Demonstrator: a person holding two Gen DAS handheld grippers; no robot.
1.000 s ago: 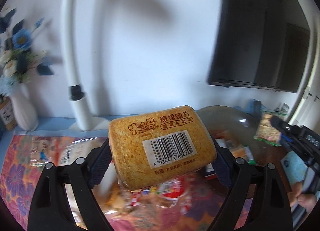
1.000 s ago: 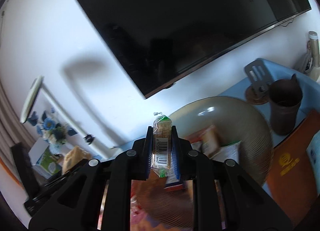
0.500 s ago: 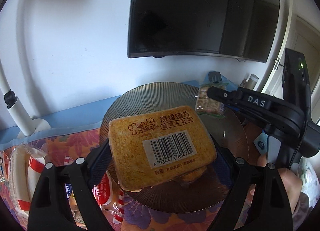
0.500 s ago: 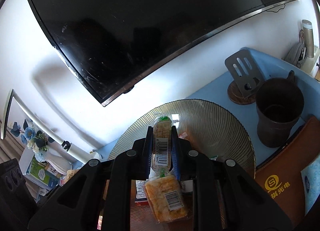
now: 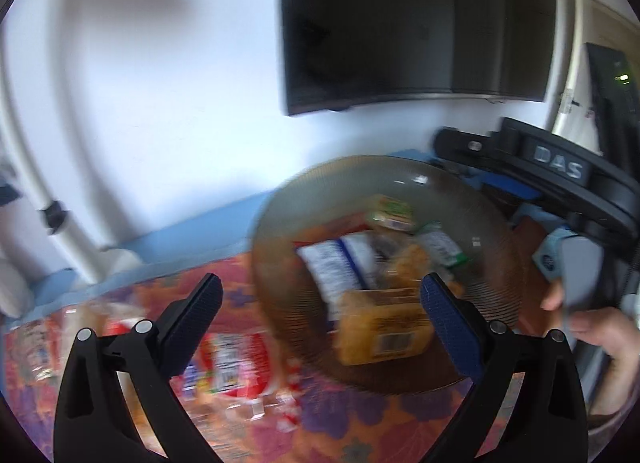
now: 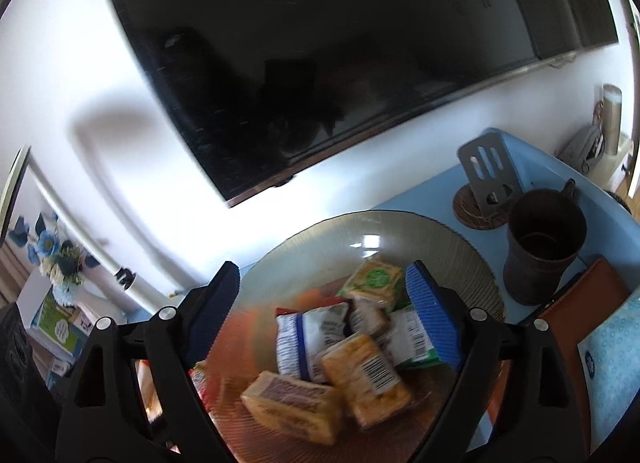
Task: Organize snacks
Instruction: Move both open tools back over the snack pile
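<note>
A ribbed glass plate (image 5: 280,219) (image 6: 460,247) holds several snack packets. My left gripper (image 5: 320,303) hangs over its near-left rim with its jaws opening and nothing between the pads. The orange toast packet (image 5: 384,335) lies blurred on the plate just below them. My right gripper (image 6: 320,303) is above the plate from the other side, its jaws also opening and free of any packet. Under it lie a green packet (image 6: 374,279), a white-and-blue packet (image 6: 308,335) and two orange packets (image 6: 364,375).
Red-and-white snack packets (image 5: 228,359) lie loose on the floral cloth left of the plate. A dark mug (image 6: 540,247), a metal phone stand (image 6: 488,175) and a brown notebook (image 6: 592,295) stand right of it. A wall-mounted TV (image 6: 340,63) hangs behind.
Both grippers let go: the orange toast packet left the left jaws and the slim green packet left the right jaws, both landing on the plate. The left view swung right toward the plate.
</note>
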